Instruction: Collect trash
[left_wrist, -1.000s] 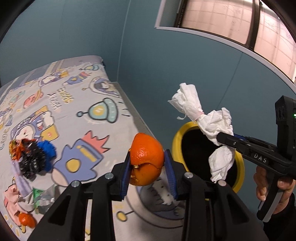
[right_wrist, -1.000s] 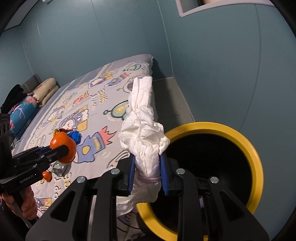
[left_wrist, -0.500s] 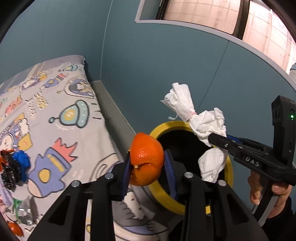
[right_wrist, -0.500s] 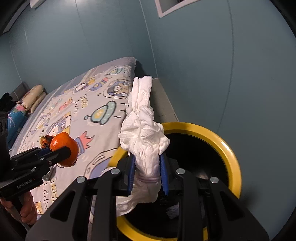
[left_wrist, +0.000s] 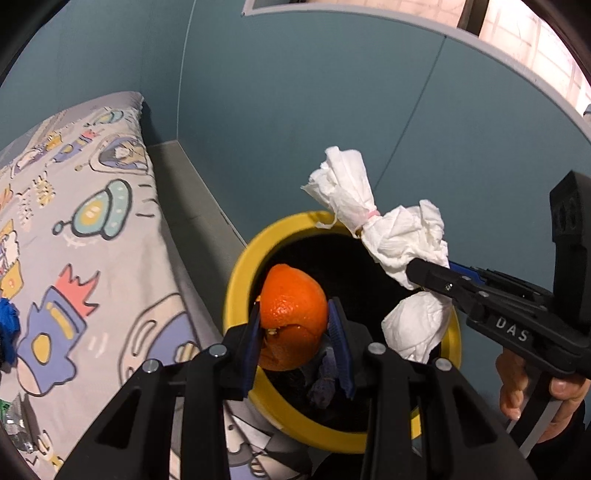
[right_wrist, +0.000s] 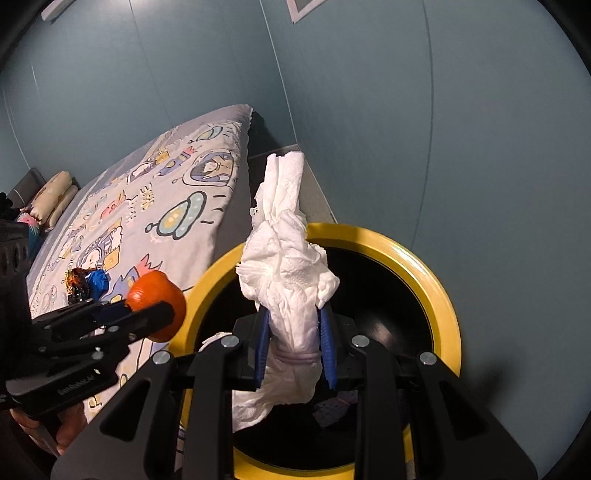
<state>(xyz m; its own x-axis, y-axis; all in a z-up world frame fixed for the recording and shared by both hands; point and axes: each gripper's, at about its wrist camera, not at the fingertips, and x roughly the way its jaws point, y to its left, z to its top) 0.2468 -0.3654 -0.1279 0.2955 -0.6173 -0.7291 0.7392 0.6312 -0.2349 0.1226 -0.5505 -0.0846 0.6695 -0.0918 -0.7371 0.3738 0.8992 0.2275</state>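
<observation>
Trash bin, yellow-rimmed, stands on floor beside bed. Left gripper clamps orange peel above bin opening. Right gripper clamps crumpled white tissue above bin.

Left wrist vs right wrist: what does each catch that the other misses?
Left wrist only: window up top, foil scrap at the bed's near edge.
Right wrist only: pillows at the far end, dark wrapper on the bed.
Both: orange in the left gripper, tissue in the right gripper, yellow bin, blue scrap.
</observation>
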